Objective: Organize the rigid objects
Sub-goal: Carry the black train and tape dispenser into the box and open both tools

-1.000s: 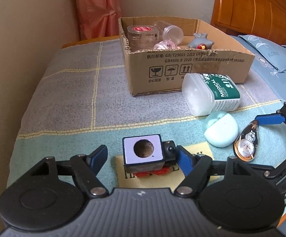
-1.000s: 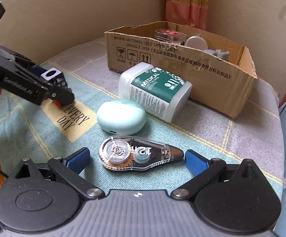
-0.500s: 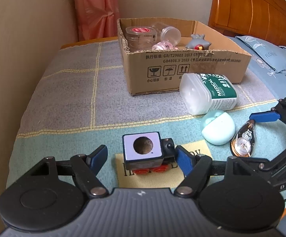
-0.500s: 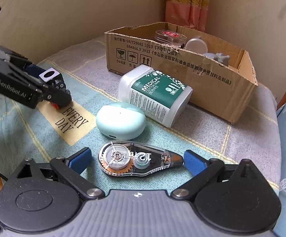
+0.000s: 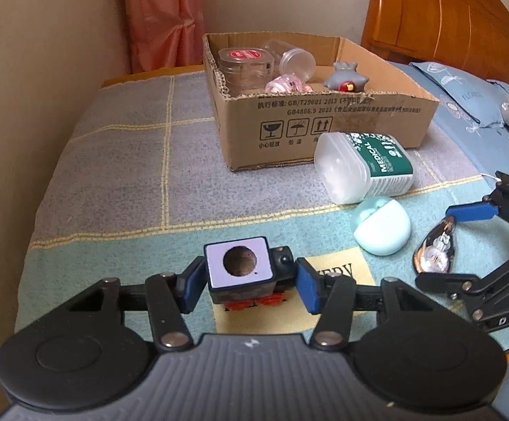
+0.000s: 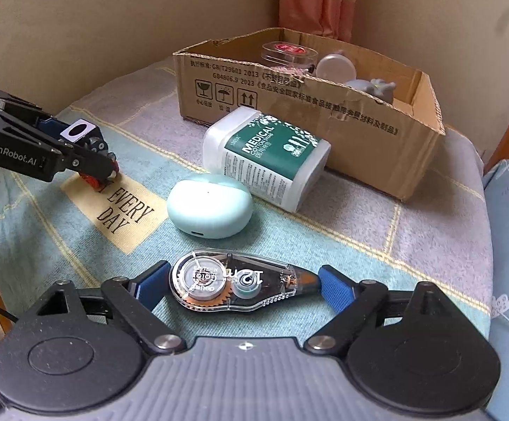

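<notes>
Cardboard box (image 5: 324, 119) already holds jars and a figurine; four items left. Left hand-held gripper (image 5: 247, 282) clenches toy train (image 5: 242, 272); right hand-held gripper (image 6: 244, 286) closing around correction tape (image 6: 233, 286) (not gripped yet).

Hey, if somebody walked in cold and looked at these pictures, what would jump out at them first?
Probably the left claw shut on a small black toy block with a white, holed top, on the bedspread's yellow patch. Next, the clear correction tape dispenser lying between the right claw's closing pads, not yet pressed. Behind them, the cardboard box holds jars and a grey toy, with a green medical cotton swab tub tipped over in front.
</notes>
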### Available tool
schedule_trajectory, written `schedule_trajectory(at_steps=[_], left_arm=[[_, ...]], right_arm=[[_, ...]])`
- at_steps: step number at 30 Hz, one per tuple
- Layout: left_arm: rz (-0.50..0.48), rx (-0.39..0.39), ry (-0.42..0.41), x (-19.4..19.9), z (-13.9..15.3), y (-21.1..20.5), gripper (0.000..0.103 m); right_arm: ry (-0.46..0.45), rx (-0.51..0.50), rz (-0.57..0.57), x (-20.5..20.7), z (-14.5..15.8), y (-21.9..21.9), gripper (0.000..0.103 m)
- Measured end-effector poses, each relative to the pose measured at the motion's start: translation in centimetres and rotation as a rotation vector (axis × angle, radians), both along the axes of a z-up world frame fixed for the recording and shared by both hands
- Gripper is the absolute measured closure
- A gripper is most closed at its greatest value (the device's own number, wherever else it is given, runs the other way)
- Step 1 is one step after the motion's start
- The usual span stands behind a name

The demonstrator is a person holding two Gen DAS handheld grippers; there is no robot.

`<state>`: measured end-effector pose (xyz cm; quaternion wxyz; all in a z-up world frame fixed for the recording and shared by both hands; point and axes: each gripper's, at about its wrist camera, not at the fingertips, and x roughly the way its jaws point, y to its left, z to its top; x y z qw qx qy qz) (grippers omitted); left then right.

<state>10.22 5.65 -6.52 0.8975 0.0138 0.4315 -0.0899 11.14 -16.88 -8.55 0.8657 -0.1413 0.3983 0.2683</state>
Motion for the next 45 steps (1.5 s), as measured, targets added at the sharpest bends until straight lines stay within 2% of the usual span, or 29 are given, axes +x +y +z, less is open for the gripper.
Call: schedule_trajectory(at_steps=[3,10,15,24,27,35,45], left_arm=[[-0.018,-0.004,0.012,0.1,0.4,0.2,0.050],[-0.089,0.041,0.024,0.4,1.9,0.0,0.050],[-0.130,0.051,0.014,0.7,3.6,-0.2,0.050],[-0.202,0.015,-0.009,2.9,7.7,-0.6,0.050],[-0.235,0.009,-0.004,4.3,9.0,-1.0,0.050],[-0.303,0.060,-0.027,8.5,11.3,-2.7,0.050],[-0.304,0.105,-0.009,14.7,11.4,-4.1,0.050]], right_arm=[[0.006,0.002,-0.013,0.0,0.5,-0.3,0.010],[0.014,0.015,-0.026,-0.1,2.3,-1.1,0.010],[-0.012,0.019,-0.017,-0.2,3.9,-1.5,0.010],[-0.100,0.029,0.011,1.0,7.5,-1.2,0.010],[-0.137,0.039,0.007,2.2,8.9,-0.8,0.010],[-0.151,0.073,-0.023,6.8,10.9,0.3,0.010],[-0.113,0.087,-0.068,13.1,10.2,1.7,0.010]])
